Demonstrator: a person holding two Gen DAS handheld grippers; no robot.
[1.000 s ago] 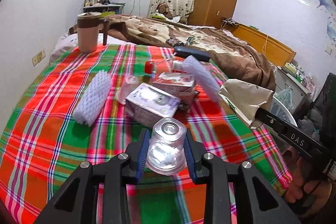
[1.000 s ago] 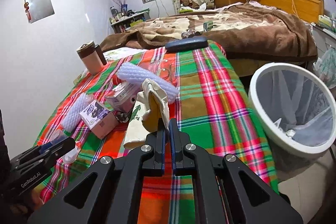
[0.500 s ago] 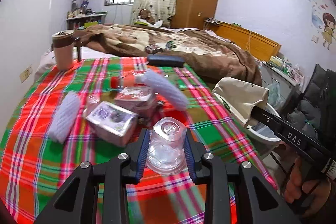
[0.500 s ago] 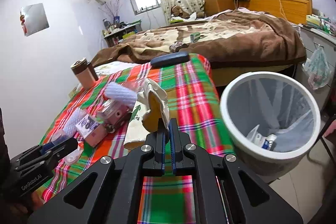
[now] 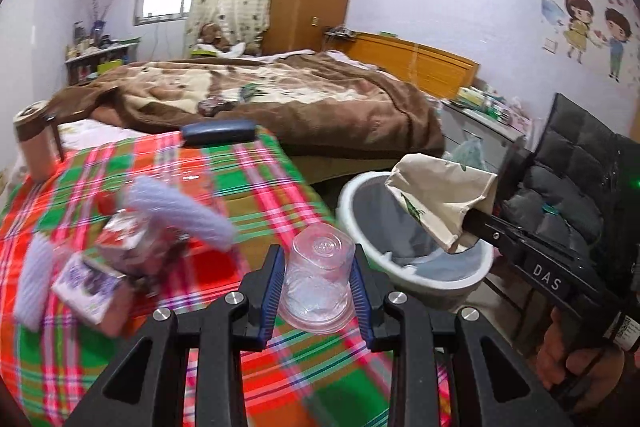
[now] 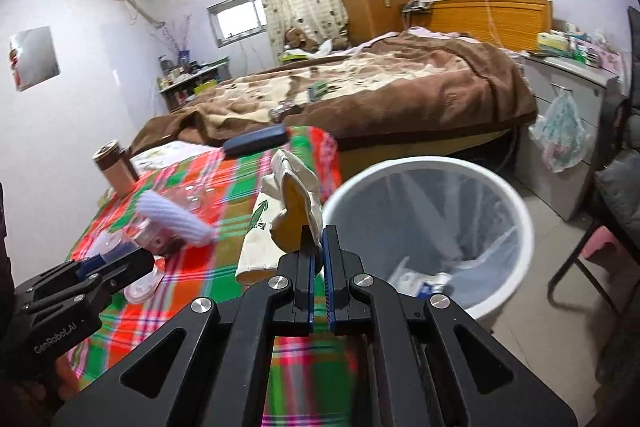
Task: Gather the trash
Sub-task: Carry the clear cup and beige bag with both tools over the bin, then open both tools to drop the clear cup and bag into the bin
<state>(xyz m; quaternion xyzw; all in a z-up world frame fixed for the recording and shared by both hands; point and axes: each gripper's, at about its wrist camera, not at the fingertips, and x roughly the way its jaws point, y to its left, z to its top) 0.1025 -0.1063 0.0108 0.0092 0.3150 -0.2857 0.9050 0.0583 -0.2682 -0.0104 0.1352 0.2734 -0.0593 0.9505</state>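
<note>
Left gripper [image 5: 318,281] clamps an upturned clear cup [image 5: 317,277] between its blue pads, held above the plaid table [image 5: 256,187] near its right edge. Right gripper [image 6: 318,263] is pinched shut on a crumpled cream bag [image 6: 294,195], and from the left view that bag hangs right over the bin [image 5: 420,271] mouth.

Looks like the carry-to-bin step, two loads at once. The bag seems set to drop: the jaws need only part above the liner. The cup needs a swing right, past the table edge, before letting go.

Room? The bin sits just beside the table corner, mouth wide, some rubbish at the bottom. A dark chair [image 5: 580,187] stands close behind the right gripper, so that side is tight. More trash waits on the table: boxes [image 5: 86,279] and foam sleeves [image 5: 180,211].
</note>
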